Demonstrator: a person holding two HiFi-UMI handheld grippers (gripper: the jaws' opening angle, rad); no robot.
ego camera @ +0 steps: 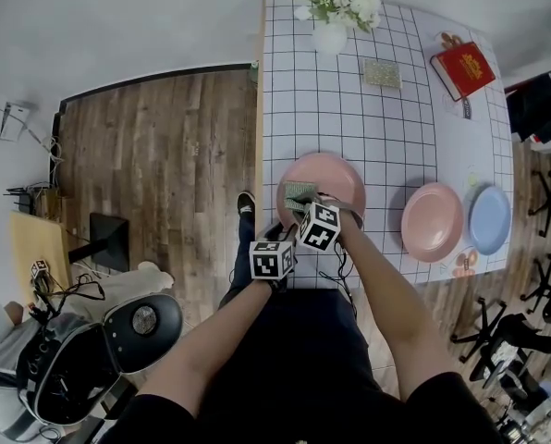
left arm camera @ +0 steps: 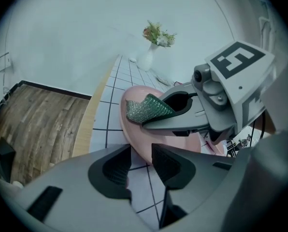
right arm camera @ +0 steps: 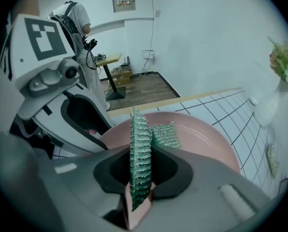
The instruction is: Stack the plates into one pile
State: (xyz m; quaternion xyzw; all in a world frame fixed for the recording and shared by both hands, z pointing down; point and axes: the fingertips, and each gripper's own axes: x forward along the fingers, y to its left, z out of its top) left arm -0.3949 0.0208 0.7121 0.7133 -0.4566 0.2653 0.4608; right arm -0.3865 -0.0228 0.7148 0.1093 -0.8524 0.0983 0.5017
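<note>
Right gripper point(right arm camera: 141, 170) pinches a scrub pad point(right arm camera: 140, 139) over the plate point(right arm camera: 202, 139) at the table's point(ego camera: 349, 109) near left corner; left gripper point(left arm camera: 140, 161) stands spread

A lab or office room staged as a dining corner: the table point(ego camera: 349, 118), under white black-gridded cloth, carries a white vase of pale flowers point(ego camera: 330, 33) and a pink round plate point(ego camera: 433, 222). Around it lie brown wood-plank floor point(ego camera: 165, 155), black swivel-chair bases point(ego camera: 545, 289) and loose black cables point(ego camera: 72, 289) (a small wooden desk point(right arm camera: 107, 59) too).
</note>
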